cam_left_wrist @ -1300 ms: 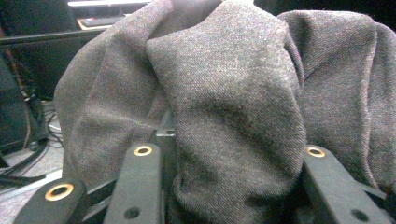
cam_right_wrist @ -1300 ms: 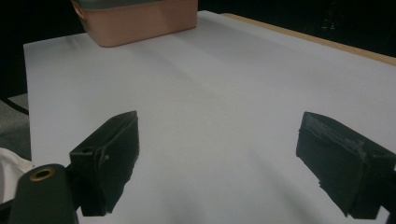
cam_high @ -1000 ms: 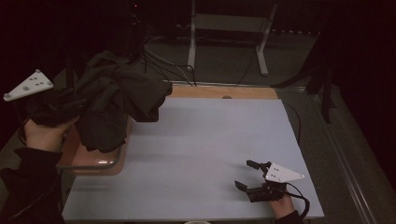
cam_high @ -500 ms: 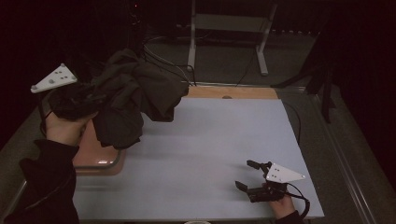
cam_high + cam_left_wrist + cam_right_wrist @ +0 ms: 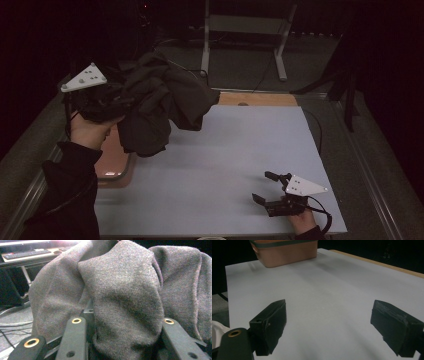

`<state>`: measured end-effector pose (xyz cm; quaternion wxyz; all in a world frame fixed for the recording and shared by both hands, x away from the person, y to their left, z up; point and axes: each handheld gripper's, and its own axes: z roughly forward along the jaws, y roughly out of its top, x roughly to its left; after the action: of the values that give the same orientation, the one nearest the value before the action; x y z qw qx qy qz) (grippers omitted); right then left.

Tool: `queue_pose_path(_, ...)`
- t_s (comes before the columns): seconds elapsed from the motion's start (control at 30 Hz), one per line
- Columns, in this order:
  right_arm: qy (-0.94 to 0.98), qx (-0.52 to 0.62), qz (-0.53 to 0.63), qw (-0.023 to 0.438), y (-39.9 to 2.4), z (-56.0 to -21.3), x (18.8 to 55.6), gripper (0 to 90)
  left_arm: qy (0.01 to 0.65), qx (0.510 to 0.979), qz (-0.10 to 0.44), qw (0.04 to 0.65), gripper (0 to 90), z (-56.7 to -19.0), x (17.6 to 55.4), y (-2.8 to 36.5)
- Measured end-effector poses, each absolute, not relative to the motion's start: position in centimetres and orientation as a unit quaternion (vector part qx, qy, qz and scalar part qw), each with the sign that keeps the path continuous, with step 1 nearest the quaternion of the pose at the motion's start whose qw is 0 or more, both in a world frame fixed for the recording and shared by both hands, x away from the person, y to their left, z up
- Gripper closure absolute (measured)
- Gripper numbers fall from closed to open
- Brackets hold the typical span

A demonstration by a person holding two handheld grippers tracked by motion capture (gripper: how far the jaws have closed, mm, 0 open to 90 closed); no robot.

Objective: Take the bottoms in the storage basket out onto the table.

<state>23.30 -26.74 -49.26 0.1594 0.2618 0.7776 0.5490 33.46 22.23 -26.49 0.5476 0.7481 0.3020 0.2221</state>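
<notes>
Garment [image 5: 160, 102] hangs above brown bin [image 5: 114, 162], beside bare table [image 5: 225, 150].

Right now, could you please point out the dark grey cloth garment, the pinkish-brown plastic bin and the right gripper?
dark grey cloth garment [image 5: 160, 107], high view, middle of the bunched fabric.
pinkish-brown plastic bin [image 5: 287, 252], right gripper view, its front wall.
right gripper [image 5: 264, 187], high view, midway between its fingertips.

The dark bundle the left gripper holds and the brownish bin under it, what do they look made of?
Dark bundle: woven fabric, probably a soft matte twill, showing fine diagonal weave and loose folds. Brownish bin: likely moulded plastic, smooth and faintly glossy, with rounded corners and a darker rim band.
</notes>
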Motion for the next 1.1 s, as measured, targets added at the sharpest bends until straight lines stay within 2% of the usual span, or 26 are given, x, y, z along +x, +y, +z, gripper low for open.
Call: queue_pose_path(1.1,0.777,0.261,0.550,0.160,-26.8,-49.2,23.3,13.6,0.263,0.765,0.181,0.559,61.5,-26.8,36.4,14.4)
